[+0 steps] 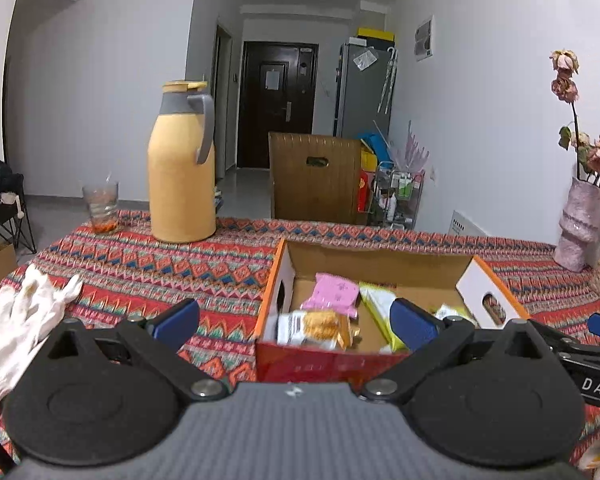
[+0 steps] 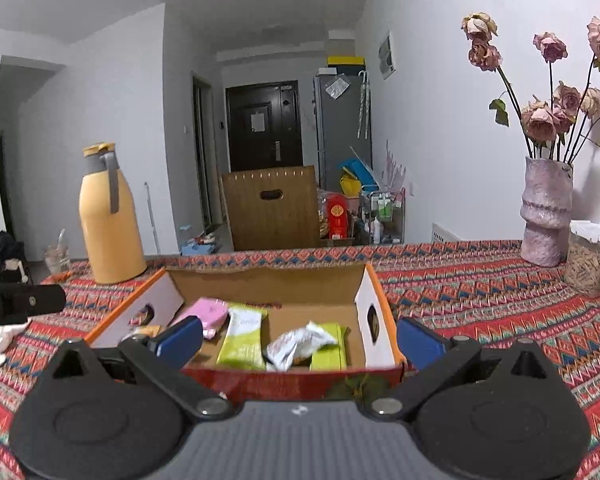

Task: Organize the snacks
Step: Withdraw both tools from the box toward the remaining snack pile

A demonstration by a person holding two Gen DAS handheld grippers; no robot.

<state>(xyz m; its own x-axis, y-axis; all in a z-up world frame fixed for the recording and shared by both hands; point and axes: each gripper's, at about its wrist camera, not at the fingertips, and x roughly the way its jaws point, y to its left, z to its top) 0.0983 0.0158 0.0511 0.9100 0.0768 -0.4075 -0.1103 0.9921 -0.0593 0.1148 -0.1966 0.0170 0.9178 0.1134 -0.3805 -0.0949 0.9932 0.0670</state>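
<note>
both grippers — left gripper (image 1: 296,320) and right gripper (image 2: 300,334) — hover with fingers spread wide, holding nothing. the snack packets (image 2: 242,336) lie inside the open cardboard box (image 2: 268,280) on the patterned tablecloth (image 2: 480,292) — just ahead of both.

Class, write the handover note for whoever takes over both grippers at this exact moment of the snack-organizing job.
Left gripper: open, empty, hovering at the near left of the cardboard box.
Right gripper: open, empty, facing the box's near wall.
In the box: pink packet, two green packets, crumpled white wrapper, and an orange-pictured snack pack at the near left.
Done: these snacks lie in the box.
Left: no loose snacks show on the tablecloth; check outside the views, tidy the box.
</note>
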